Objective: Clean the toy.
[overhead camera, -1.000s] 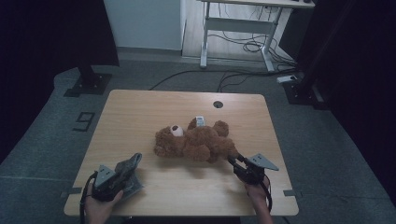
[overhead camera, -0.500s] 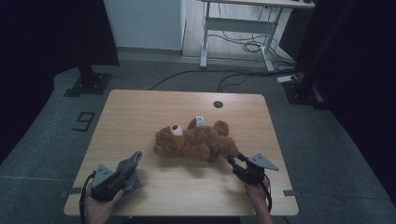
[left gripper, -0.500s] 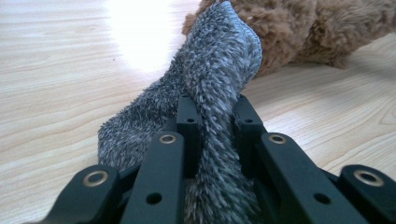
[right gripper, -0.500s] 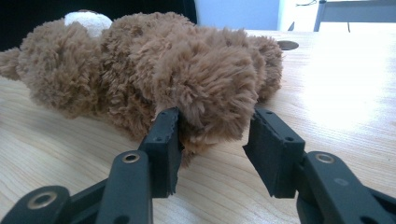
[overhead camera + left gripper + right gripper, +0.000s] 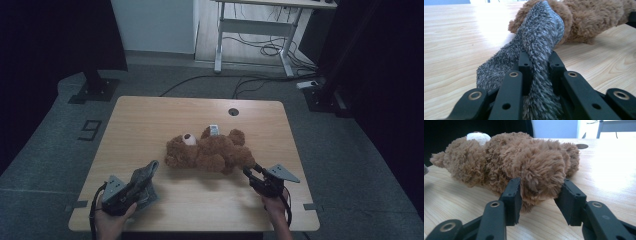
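Your left gripper (image 5: 537, 62) clamps the grey sock (image 5: 541, 37); your right gripper (image 5: 540, 192), released, straddles the teddy bear (image 5: 210, 150) leg at 5 o'clock: closing shallow risks slipping off the plush

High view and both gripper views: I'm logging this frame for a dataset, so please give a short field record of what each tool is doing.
surface: light wooden table
object: brown plush teddy bear, lying down
left tool: shut on fuzzy grey sock
right tool: open, jaws on either side of the bear's paw
sock position: near the bear's head
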Motion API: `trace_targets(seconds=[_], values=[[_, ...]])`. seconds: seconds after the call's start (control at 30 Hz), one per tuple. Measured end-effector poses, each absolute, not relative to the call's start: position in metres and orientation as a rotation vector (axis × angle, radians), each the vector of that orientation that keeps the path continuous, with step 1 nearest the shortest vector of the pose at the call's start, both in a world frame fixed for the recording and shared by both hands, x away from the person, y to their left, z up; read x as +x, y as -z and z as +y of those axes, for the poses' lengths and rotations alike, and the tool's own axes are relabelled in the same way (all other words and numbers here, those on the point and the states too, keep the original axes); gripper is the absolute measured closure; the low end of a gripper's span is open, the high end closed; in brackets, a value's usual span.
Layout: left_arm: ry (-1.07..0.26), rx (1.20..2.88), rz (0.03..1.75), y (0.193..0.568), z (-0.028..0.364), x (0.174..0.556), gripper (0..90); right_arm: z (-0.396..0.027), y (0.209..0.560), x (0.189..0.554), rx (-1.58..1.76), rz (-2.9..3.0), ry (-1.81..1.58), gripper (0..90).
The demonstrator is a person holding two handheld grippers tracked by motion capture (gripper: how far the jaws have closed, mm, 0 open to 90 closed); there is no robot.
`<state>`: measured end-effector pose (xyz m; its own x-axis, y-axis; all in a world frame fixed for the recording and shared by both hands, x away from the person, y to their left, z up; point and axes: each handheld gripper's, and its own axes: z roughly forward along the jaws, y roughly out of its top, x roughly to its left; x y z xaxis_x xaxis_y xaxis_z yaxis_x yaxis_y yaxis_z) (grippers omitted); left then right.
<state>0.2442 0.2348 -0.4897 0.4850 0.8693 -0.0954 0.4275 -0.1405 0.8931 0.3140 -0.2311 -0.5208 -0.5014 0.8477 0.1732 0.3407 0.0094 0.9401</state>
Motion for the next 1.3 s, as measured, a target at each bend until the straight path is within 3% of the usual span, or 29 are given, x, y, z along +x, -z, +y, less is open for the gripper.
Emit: trace_targets(seconds=[0.17,0.47,0.6,0.8,0.9,1.0,1.1,1.3], values=[[-0.559,1.762,1.068,0.484,0.226,0.251,76.8,-0.231,0.519,0.316,1.206,1.839,-1.502,57.0],[-0.550,1.763,0.998,0.474,0.209,0.257,76.8,-0.228,0.516,0.320,1.203,1.810,-1.448,28.6],[-0.527,1.767,0.999,0.477,0.206,0.261,76.7,-0.227,0.513,0.325,1.196,1.797,-1.478,27.5],[-0.512,1.771,1.000,0.477,0.203,0.269,76.6,-0.219,0.514,0.347,1.204,1.847,-1.513,30.7],[-0.508,1.772,0.996,0.475,0.199,0.271,76.6,-0.213,0.515,0.349,1.192,1.872,-1.481,44.4],[-0.495,1.769,0.984,0.471,0.189,0.276,76.6,-0.215,0.516,0.348,1.208,1.866,-1.497,49.8],[-0.501,1.783,0.952,0.463,0.170,0.284,76.4,-0.216,0.516,0.348,1.198,1.870,-1.485,55.0],[-0.467,1.847,0.838,0.441,0.109,0.304,76.4,-0.214,0.512,0.349,1.164,1.885,-1.439,56.9]])
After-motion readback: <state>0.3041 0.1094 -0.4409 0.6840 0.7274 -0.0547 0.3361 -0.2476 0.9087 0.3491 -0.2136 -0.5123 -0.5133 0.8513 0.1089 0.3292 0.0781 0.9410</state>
